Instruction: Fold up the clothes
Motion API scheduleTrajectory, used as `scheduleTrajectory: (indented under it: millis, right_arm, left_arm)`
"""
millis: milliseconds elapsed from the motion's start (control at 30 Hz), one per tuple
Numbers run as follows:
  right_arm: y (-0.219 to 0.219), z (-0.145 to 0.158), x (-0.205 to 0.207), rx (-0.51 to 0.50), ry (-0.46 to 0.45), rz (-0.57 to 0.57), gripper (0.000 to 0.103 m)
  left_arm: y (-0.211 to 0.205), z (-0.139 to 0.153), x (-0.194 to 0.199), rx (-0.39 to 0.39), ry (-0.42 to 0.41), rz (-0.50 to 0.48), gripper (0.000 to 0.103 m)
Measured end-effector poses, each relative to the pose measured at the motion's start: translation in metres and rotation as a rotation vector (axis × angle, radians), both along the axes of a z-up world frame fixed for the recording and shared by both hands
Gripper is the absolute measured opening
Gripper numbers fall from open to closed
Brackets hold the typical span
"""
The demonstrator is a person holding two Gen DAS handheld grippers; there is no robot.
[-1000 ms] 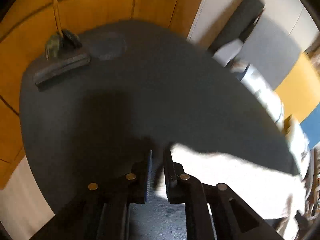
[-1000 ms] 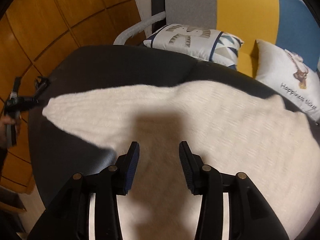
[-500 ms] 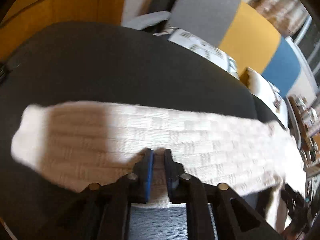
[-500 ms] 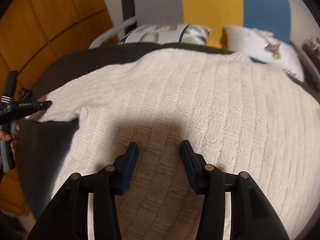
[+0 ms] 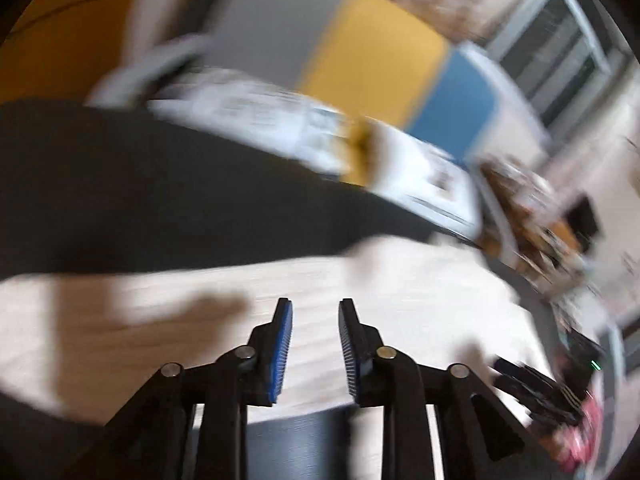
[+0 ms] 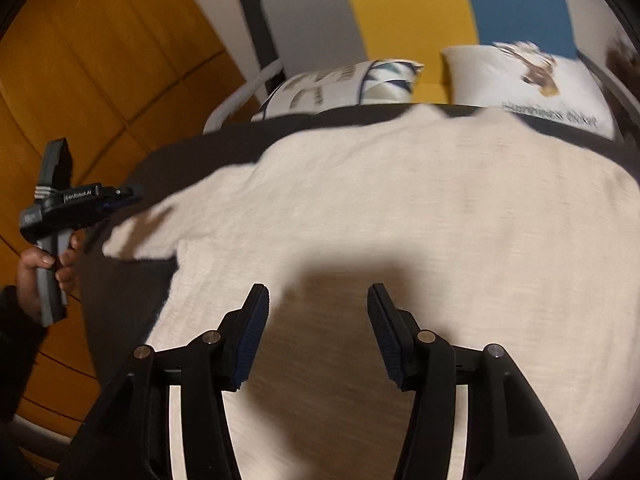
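A cream knit sweater point(image 6: 400, 200) lies spread on the dark round table point(image 6: 120, 300), one sleeve point(image 6: 148, 232) stretched out to the left. My right gripper point(image 6: 318, 294) hovers over the sweater's body; its jaws are opening and nothing is between them. The left wrist view is blurred by motion. There my left gripper point(image 5: 315, 308) is over the sweater point(image 5: 400, 292), its jaws opening with no cloth between the blue pads. In the right wrist view a hand holds the left gripper point(image 6: 120, 196) just beyond the sleeve's end, apart from it.
Two printed cushions point(image 6: 340, 84) point(image 6: 532, 80) rest on a grey, yellow and blue seat behind the table. Orange wooden flooring point(image 6: 100, 60) surrounds the table on the left. A cluttered shelf area point(image 5: 540, 220) shows at the right of the left wrist view.
My left gripper let go of the sleeve it was pinching, opened and swung to the right. My right gripper's jaws widened as it shifted over the sweater's body.
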State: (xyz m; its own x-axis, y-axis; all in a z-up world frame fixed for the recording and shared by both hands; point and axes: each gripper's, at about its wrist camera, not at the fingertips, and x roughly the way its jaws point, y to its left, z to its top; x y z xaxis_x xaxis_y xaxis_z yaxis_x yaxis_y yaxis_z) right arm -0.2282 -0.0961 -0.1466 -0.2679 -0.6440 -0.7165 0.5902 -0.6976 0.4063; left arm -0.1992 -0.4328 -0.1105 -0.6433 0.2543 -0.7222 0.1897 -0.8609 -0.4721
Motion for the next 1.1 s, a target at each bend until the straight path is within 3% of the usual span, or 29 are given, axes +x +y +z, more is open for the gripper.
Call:
scheduleTrajectory:
  millis: [67, 167, 333, 367, 433, 533, 667, 733, 800, 833, 900, 1000, 1067, 1100]
  right_arm:
    - [0.027, 0.002, -0.022, -0.006, -0.002, -0.054, 0.064]
    - [0.067, 0.004, -0.053, -0.016, -0.007, -0.138, 0.064]
    - [0.104, -0.027, -0.074, -0.058, -0.063, -0.162, 0.064]
    - [0.112, -0.03, -0.071, -0.108, -0.037, -0.154, 0.064]
    - [0.123, -0.034, -0.074, -0.203, -0.066, -0.157, 0.064]
    - [0.132, -0.038, -0.079, -0.271, -0.1, -0.154, 0.064]
    - [0.131, -0.037, -0.08, -0.284, -0.101, -0.15, 0.065]
    - [0.132, -0.037, -0.08, -0.286, -0.1, -0.149, 0.065]
    - [0.132, -0.036, -0.08, -0.289, -0.1, -0.148, 0.066]
    - [0.133, -0.036, -0.079, -0.289, -0.099, -0.148, 0.066]
    - [0.133, -0.036, -0.078, -0.289, -0.098, -0.147, 0.066]
    - [0.135, -0.035, -0.078, -0.285, -0.095, -0.149, 0.066]
    - [0.135, -0.035, -0.078, -0.281, -0.092, -0.15, 0.066]
    - [0.135, -0.035, -0.078, -0.277, -0.09, -0.151, 0.066]
  left_arm:
    - [0.037, -0.003, -0.026, -0.009, -0.025, -0.077, 0.028]
    - [0.065, -0.017, -0.111, -0.074, -0.066, -0.147, 0.028]
    - [0.106, -0.028, -0.173, -0.121, -0.114, -0.327, 0.029]
    - [0.11, -0.03, -0.179, -0.114, -0.131, -0.35, 0.029]
    - [0.114, -0.035, -0.193, -0.082, -0.166, -0.391, 0.029]
    - [0.112, -0.042, -0.213, -0.043, -0.196, -0.406, 0.031]
    - [0.119, -0.053, -0.228, -0.042, -0.229, -0.449, 0.034]
    - [0.125, -0.053, -0.228, 0.001, -0.229, -0.496, 0.034]
    - [0.133, -0.053, -0.226, 0.01, -0.225, -0.526, 0.031]
    - [0.138, -0.052, -0.222, -0.006, -0.212, -0.543, 0.016]
    - [0.151, -0.047, -0.209, -0.065, -0.171, -0.575, 0.007]
    - [0.162, -0.031, -0.181, -0.169, -0.037, -0.533, 0.005]
    - [0.157, -0.003, -0.153, -0.201, 0.146, -0.452, 0.005]
    - [0.161, 0.003, -0.145, -0.282, 0.195, -0.414, 0.005]
